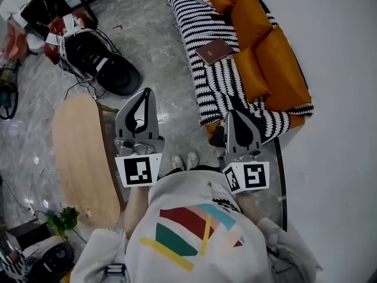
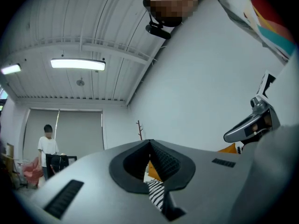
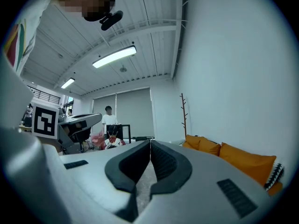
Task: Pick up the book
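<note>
A brown book [image 1: 214, 50] lies flat on the black-and-white striped blanket [image 1: 203, 25] that covers the sofa seat, beside orange cushions [image 1: 265, 52]. In the head view both grippers are held out in front of the person, well short of the book. My left gripper [image 1: 145, 93] is over the floor to the sofa's left, its jaws shut and empty. My right gripper [image 1: 231, 114] is by the sofa's near end, also shut and empty. The left gripper view shows a sliver of cushion and striped blanket [image 2: 156, 192] behind the closed jaws. The book does not show in either gripper view.
A long wooden table [image 1: 82, 158] stands at the left, with a small plant [image 1: 63, 220] at its near end. Black bags and cables [image 1: 100, 61] lie on the grey floor at the far left. A person [image 3: 109, 118] stands in the distance, and a coat stand [image 3: 183, 115] is by the white wall.
</note>
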`<act>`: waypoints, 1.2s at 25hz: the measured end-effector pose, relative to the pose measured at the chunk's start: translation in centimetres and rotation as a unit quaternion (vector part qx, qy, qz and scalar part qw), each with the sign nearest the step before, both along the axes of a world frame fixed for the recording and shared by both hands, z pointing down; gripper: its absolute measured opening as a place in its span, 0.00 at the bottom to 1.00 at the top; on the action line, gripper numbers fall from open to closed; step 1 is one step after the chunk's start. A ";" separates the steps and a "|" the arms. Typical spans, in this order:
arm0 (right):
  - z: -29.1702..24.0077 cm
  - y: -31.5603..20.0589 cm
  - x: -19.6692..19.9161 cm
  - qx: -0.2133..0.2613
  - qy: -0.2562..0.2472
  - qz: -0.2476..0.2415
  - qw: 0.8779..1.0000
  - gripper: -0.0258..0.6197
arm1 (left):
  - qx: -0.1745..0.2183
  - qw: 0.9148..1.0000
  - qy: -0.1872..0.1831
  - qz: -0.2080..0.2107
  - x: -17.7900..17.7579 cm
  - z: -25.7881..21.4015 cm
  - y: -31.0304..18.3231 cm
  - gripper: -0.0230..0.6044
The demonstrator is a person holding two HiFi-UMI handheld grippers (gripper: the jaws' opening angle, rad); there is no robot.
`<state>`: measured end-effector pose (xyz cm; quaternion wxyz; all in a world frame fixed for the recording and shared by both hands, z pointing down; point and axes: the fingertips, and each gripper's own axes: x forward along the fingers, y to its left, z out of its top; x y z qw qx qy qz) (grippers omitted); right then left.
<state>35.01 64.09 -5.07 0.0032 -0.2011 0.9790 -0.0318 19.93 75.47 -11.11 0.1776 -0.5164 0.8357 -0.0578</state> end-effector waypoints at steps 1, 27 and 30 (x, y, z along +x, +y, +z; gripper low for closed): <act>0.1 -0.4 0.2 0.000 0.000 0.000 1.000 0.06 | 0.002 1.000 0.001 0.004 0.4 -0.1 -0.6 0.03; 3.9 -5.2 0.1 -0.041 -0.016 -0.051 0.998 0.06 | -0.026 0.999 -0.019 -0.034 0.8 0.7 -5.3 0.03; 4.1 -6.1 -0.1 -0.041 -0.014 -0.035 0.998 0.06 | -0.017 1.000 -0.018 -0.017 0.0 0.8 -6.7 0.03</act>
